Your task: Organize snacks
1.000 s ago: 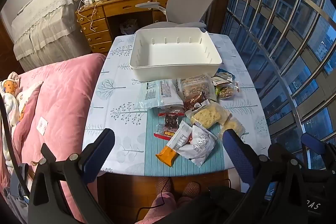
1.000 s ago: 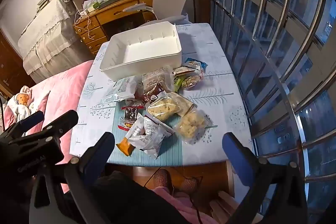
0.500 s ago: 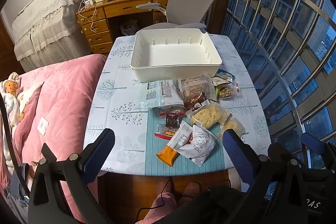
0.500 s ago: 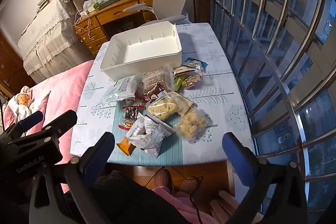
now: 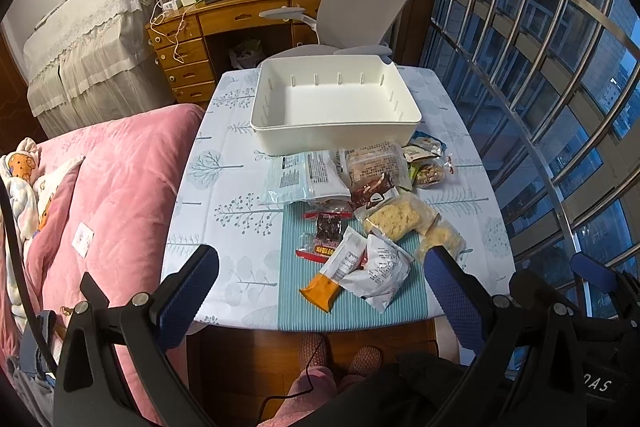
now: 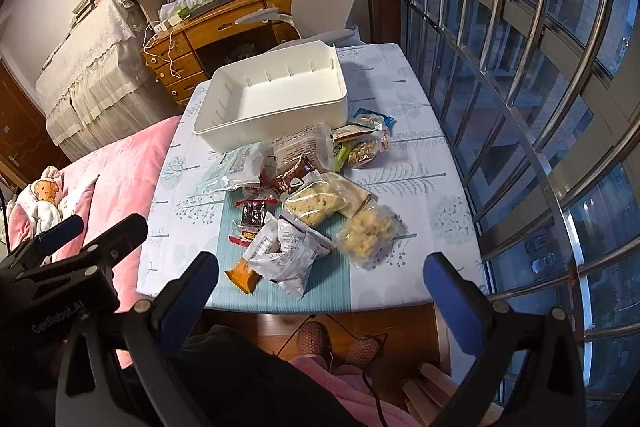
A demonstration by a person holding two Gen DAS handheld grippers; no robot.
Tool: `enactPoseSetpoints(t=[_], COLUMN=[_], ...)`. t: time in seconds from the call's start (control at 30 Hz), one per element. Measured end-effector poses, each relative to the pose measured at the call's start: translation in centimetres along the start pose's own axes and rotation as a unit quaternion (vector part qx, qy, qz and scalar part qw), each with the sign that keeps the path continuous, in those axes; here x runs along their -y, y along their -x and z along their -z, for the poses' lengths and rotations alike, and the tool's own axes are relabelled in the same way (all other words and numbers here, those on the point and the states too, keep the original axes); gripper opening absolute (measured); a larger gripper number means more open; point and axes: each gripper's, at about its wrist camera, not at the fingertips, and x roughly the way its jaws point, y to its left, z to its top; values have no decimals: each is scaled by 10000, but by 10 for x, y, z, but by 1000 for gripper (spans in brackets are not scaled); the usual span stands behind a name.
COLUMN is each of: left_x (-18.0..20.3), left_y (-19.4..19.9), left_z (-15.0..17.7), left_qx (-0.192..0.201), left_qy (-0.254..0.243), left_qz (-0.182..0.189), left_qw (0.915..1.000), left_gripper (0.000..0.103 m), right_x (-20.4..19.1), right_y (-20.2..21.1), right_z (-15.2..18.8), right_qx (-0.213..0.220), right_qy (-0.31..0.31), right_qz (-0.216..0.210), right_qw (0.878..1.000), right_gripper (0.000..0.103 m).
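Nothing shifted over the last second: left gripper (image 5: 320, 291) and right gripper (image 6: 320, 287) both spread wide, empty, hovering short of the table. Snack packets (image 5: 360, 219) heaped just ahead; white bin (image 5: 336, 143) beyond, seemingly empty. Sorting not yet begun.

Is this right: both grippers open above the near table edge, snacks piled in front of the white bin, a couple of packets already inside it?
Not quite: the white bin holds nothing, as the left wrist view shows. Every packet in the snack pile lies on the table. Left gripper and right gripper are open.
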Motion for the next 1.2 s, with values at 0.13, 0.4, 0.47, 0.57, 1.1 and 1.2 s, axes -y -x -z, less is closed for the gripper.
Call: enactPoseSetpoints(t=[0.13, 0.4, 0.47, 0.57, 1.1, 1.2], left_x=[0, -5, -9, -16, -44, -43], left_y=[2, 12, 9, 4, -42, -57], left_z=[-3, -2, -3, -4, -8, -6], left_qx=[49, -20, -97, -161, -566, -771], left_qy=[-26, 25, 67, 114, -242, -284], left_qz=[30, 106, 108, 151, 824, 913], left_qw=[10000, 9999, 9999, 9997, 9947, 9924], left_gripper=[102, 102, 102, 102, 102, 102], right_x=[-6, -5, -7, -10, -22, -15], right_y=[10, 12, 14, 15, -5, -12], right_z=[7, 4, 4, 4, 11, 16], right_qx=[15, 98, 155, 215, 152, 8], right_qy=[-62, -130, -117, -123, -1040, -1357], right_qz=[-63, -101, -51, -31, 94, 43], right_qw=[10000, 9998, 9998, 9997, 9944, 9907], right_gripper=[103, 103, 103, 103, 103, 103])
